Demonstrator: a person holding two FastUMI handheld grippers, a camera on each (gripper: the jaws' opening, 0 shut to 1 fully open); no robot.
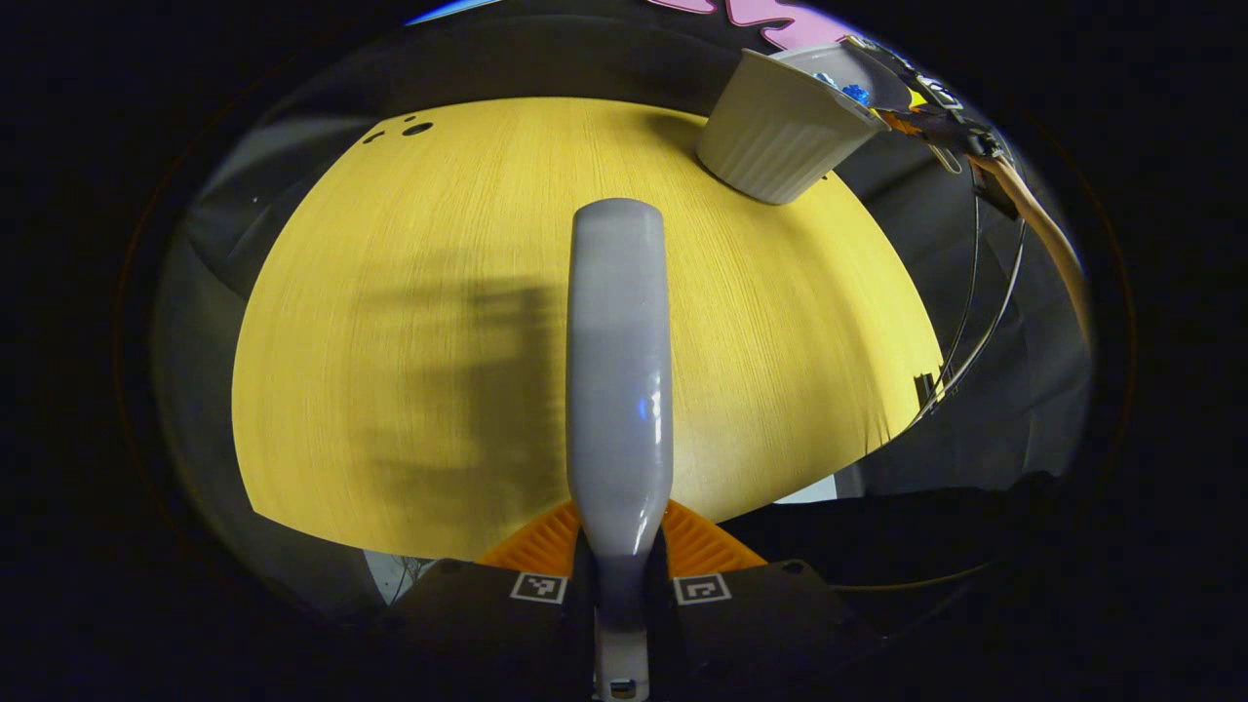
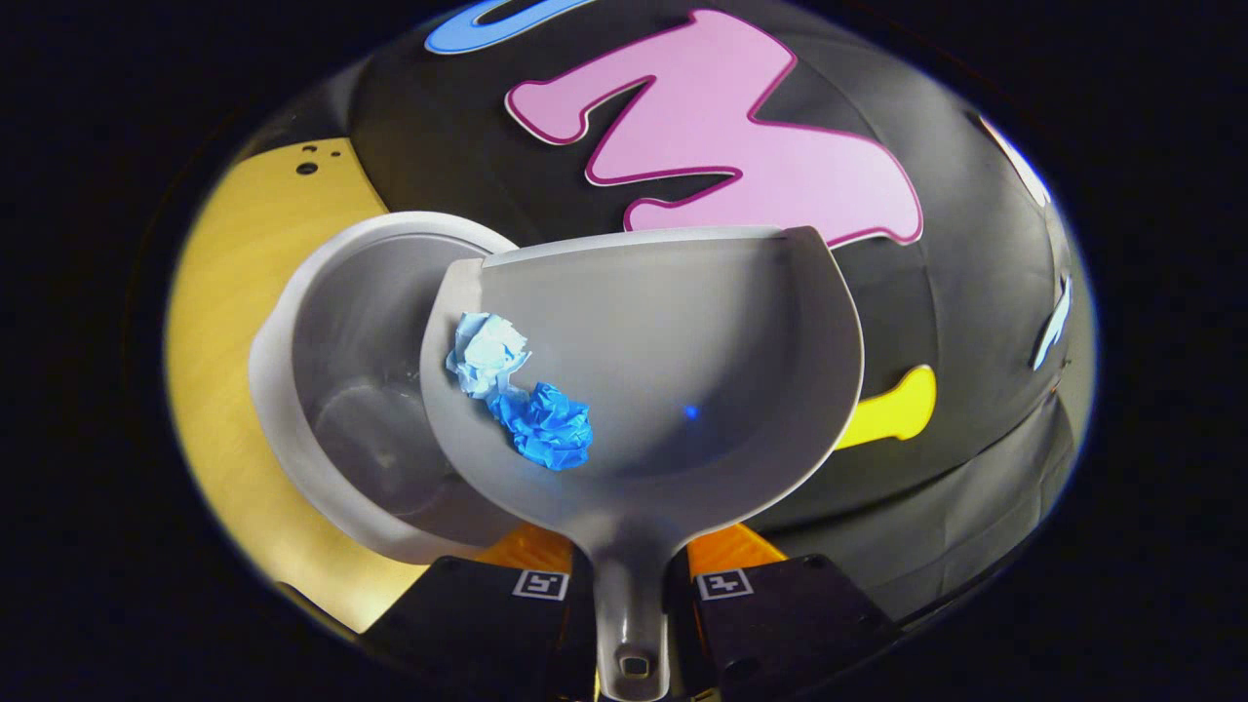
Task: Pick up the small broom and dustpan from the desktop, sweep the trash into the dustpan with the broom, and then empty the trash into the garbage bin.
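Left claw [image 1: 621, 575] is clamped on the broom [image 1: 620, 370] by its grey handle, one finger on each side, and the handle's long axis runs straight away from the camera, out over the yellow desk [image 1: 390, 292]. Its rounded end points toward the far edge of the desk, and its shadow falls on the wood to the left. Off at the upper right of the left gripper view, the garbage bin [image 1: 780, 132] stands on the desk, ribbed and pale, with the dustpan's edge and the other tool above its rim.

Over to the right gripper view: right claw [image 2: 632, 585] is closed tight on the dustpan [image 2: 682, 351], fingers pinching the narrow handle stem. The pan's long axis points forward from the claw, mouth at the far end, and it hangs tipped above the garbage bin [image 2: 331, 409], overlapping the bin's right rim. Inside the pan sit two crumpled scraps, the pale blue paper [image 2: 486, 353] and the deep blue paper [image 2: 546, 424], touching each other on the pan's left side.
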